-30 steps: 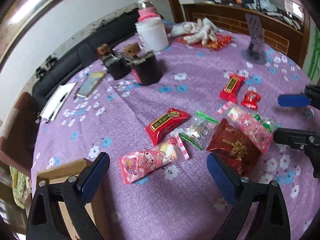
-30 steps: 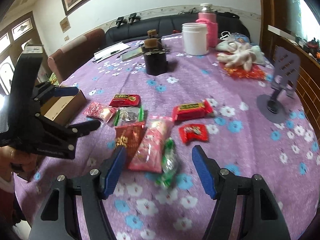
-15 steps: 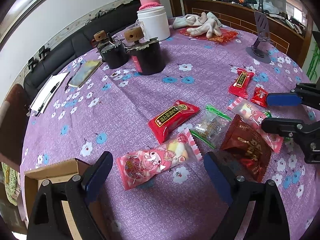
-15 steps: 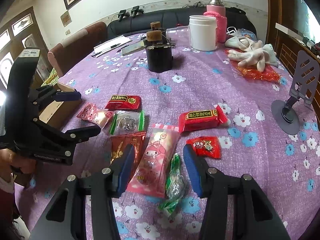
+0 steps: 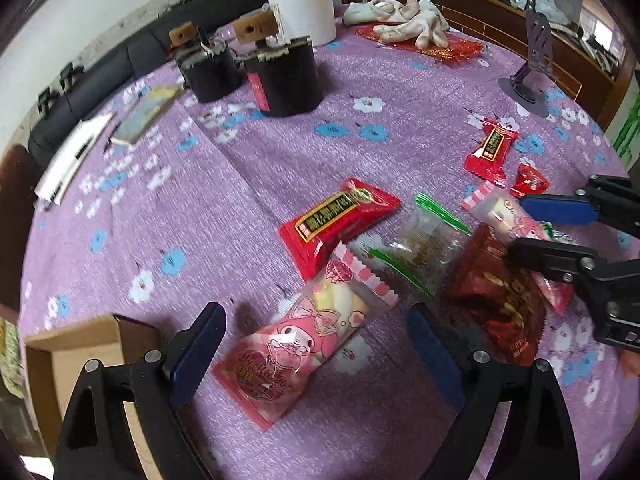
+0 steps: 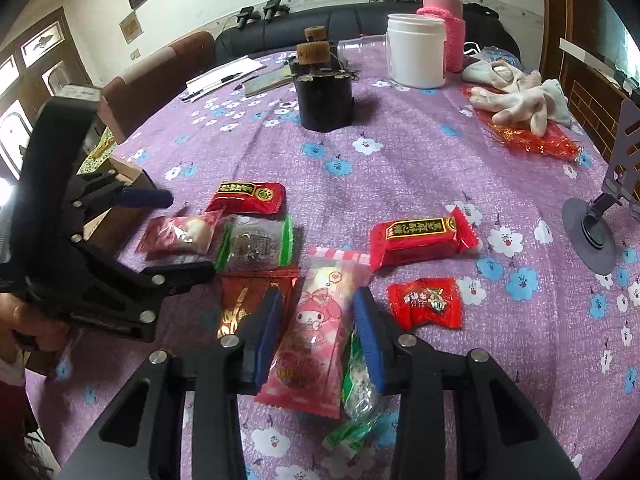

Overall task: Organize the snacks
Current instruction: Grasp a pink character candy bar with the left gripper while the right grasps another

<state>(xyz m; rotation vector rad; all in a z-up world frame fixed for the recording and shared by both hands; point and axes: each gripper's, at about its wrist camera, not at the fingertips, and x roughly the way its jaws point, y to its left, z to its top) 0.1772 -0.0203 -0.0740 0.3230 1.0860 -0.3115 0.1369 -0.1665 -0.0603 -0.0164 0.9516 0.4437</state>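
Note:
Several snack packets lie on the purple flowered tablecloth (image 6: 400,168). My right gripper (image 6: 318,332) straddles a pink cartoon packet (image 6: 320,312); its jaws are closing and the blue pads stand close to the packet's edges. A dark red packet (image 6: 244,296) and a green packet (image 6: 356,380) flank it. My left gripper (image 5: 316,354) is open wide over a second pink packet (image 5: 304,340), which lies between the pads untouched. Seen from the left wrist, the right gripper (image 5: 536,232) comes in from the right. Seen from the right wrist, the left gripper (image 6: 164,236) comes in from the left.
Red bars (image 6: 420,236) (image 6: 248,196), a small red packet (image 6: 426,306) and a clear green-edged packet (image 6: 256,246) lie around. An open cardboard box (image 5: 60,368) sits at the table's edge. Black containers (image 6: 324,100), a white jar (image 6: 418,56), gloves (image 6: 516,96) and a phone stand (image 6: 592,232) stand farther back.
The right gripper's jaws have narrowed a lot around the pink packet. Both grippers have come lower and closer to their packets. The left gripper's jaws stay wide.

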